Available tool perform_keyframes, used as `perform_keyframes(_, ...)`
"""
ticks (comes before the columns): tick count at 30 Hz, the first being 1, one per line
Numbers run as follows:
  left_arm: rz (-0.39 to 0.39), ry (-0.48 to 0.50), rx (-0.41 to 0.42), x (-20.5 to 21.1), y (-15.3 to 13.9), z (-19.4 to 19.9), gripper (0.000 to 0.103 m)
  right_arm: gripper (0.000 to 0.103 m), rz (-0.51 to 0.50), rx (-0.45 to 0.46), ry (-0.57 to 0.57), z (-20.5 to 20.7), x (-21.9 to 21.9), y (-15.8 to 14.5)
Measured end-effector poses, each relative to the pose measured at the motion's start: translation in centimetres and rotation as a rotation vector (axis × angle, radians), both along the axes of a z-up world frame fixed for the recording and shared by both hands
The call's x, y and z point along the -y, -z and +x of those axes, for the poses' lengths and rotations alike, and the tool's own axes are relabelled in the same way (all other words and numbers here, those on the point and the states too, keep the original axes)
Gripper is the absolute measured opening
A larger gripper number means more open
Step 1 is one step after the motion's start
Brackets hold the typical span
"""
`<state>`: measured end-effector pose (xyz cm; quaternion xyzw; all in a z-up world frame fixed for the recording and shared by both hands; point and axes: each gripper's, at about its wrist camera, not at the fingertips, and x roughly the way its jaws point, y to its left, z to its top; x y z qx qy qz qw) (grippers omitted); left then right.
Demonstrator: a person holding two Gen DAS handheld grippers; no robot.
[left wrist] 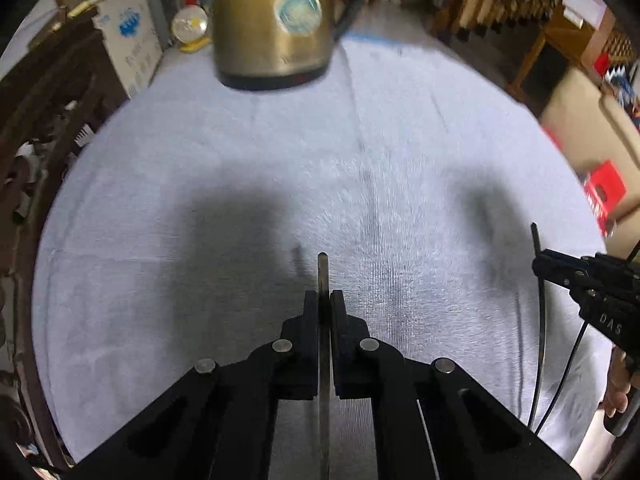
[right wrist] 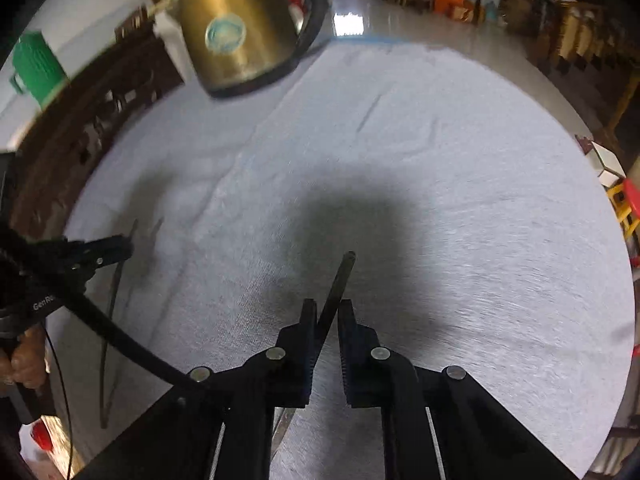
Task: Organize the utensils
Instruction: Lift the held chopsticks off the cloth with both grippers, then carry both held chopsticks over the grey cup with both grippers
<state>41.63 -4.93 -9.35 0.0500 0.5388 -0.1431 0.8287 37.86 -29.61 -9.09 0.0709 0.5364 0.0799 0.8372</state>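
My left gripper is shut on a thin metal utensil handle that sticks up between its fingers, held above the white cloth. My right gripper is shut on a dark ridged utensil handle that leans to the right. In the left wrist view the right gripper shows at the right edge with its long thin utensil hanging down. In the right wrist view the left gripper shows at the left edge with its utensil hanging down. The utensil heads are hidden.
A brass-coloured kettle with a black handle stands at the far edge of the round table covered by a white cloth; it also shows in the right wrist view. Dark carved chairs stand at the left. Wooden furniture stands beyond.
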Motion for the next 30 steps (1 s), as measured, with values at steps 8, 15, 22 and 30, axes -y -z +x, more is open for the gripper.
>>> perform_keyframes(8, -0.061, -0.081, 0.179, -2.3, -5.2, -5.9, 0.005, 0.006, 0.056, 0.210, 0.101, -5.2, 3.4, -5.4)
perform_keyframes(15, -0.092, -0.102, 0.313, -3.8, -9.8, -13.1, 0.005, 0.006, 0.099, 0.326, 0.146, -9.9, 4.8, -8.3)
perform_keyframes(22, -0.136, -0.117, 0.426, -4.7, -12.4, -18.4, 0.005, 0.006, 0.089, 0.441, 0.166, -15.6, 4.6, -11.4)
perform_keyframes(30, -0.188, -0.131, 0.537, -5.8, -14.8, -24.2, 0.005, 0.006, 0.076, 0.589, 0.168, -22.8, 4.0, -14.1)
